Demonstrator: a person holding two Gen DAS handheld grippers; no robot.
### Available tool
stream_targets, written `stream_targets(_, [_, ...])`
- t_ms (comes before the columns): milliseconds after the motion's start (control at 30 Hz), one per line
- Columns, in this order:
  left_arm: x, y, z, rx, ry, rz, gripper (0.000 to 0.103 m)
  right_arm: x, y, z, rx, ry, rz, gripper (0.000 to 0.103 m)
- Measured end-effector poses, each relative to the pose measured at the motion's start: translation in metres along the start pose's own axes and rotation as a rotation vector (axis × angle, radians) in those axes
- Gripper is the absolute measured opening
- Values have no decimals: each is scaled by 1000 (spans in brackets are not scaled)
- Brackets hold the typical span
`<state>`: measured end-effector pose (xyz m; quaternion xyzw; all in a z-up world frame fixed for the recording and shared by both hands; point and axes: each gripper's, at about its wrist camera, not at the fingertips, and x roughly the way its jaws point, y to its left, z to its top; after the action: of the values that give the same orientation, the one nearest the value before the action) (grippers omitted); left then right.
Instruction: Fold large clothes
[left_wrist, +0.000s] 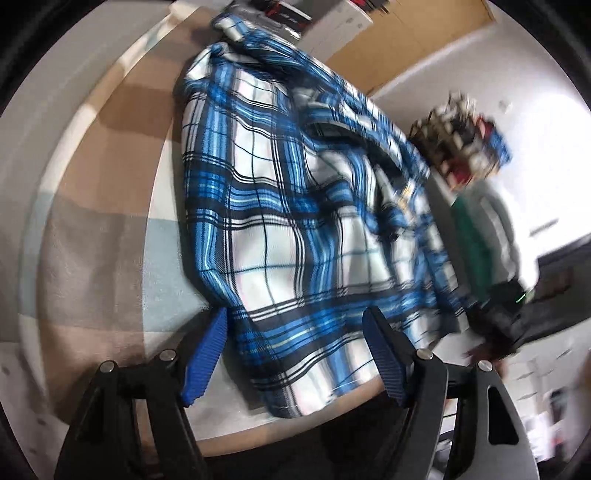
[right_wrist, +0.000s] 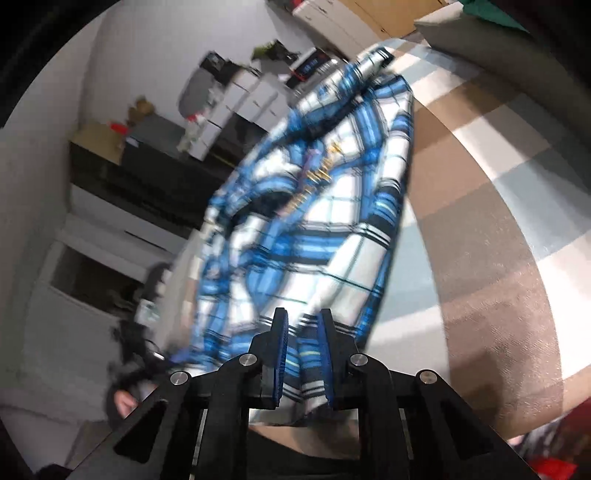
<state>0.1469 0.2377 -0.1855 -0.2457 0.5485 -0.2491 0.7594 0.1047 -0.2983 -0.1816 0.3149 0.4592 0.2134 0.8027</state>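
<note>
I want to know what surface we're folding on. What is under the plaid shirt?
The plaid shirt lies on a cloth of tan, white and pale blue blocks, seen around its edges. What the cloth covers, and anything beneath the shirt itself, is hidden.

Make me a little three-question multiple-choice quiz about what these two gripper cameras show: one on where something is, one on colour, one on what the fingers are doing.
1. Where does the shirt lie?
A. on a striped cover
B. in a basket
C. on a hanger

2. What colours is the shirt?
A. red and yellow
B. blue, white and black plaid
C. plain green

3. How do the two grippers stand?
A. both open
B. both shut on cloth
C. left open, right shut on the shirt

Answers:
1 A: the plaid shirt spreads over the striped cover.
2 B: its checks show those colours.
3 C: the left gripper has fingers wide apart, while the right gripper pinches the hem.
</note>
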Motion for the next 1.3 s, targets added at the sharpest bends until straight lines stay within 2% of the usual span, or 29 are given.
stream_targets(133, [-5,10,-1,-75,-1,-107,70,7,0,-4,-37,26,-122,28])
stream_targets(200, [-3,12,-3,-90,31,-123,70,8,-4,-8,-40,58,-112,29])
stream_targets(300, [-7,2,-9,-14,54,-91,70,8,-3,-9,-52,74,-99,30])
stream_targets(400, [-8,-17,-26,154,78,2,70,14,-6,-8,-25,119,-17,30])
stream_targets(500, [-4,-26,-34,203,68,12,70,10,-12,-7,4,117,103,30])
stream_targets(600, [-3,-18,-27,152,27,-67,70,10,-21,-6,45,110,179,30])
stream_targets(700, [-9,-12,-14,103,-79,-138,69,9,-28,-6,100,75,285,32])
stream_targets(733, [-12,-10,-11,94,-97,-156,69,7,-28,-7,98,62,293,34])
stream_targets(800, [-11,-8,-6,76,-93,-184,69,0,-23,-9,59,43,240,40])
stream_targets(900, [-2,-7,-10,85,-46,-156,69,0,-12,-11,-9,44,119,40])
stream_targets(967, [1,-7,-12,101,-33,-102,69,2,-9,-11,-27,49,85,40])
stream_targets(1033, [0,-7,-14,112,-48,-99,69,6,-6,-10,-26,61,73,40])
stream_targets(1067, [-2,-4,-13,102,-54,-104,69,8,-4,-10,-31,59,70,36])
stream_targets(1100, [-3,-1,-12,86,-62,-110,69,10,-2,-8,-38,56,63,26])
stream_targets(1167, [-4,1,-10,73,-78,-66,47,11,1,-7,-56,46,36,10])
stream_targets(1200, [-1,0,-9,89,-74,33,11,11,1,-5,-54,40,21,8])
stream_targets(1233, [1,0,-8,92,-72,121,1,6,-2,-5,-47,36,23,8])
stream_targets(1300, [1,0,-8,75,-63,118,1,1,-4,-4,-32,16,36,5])
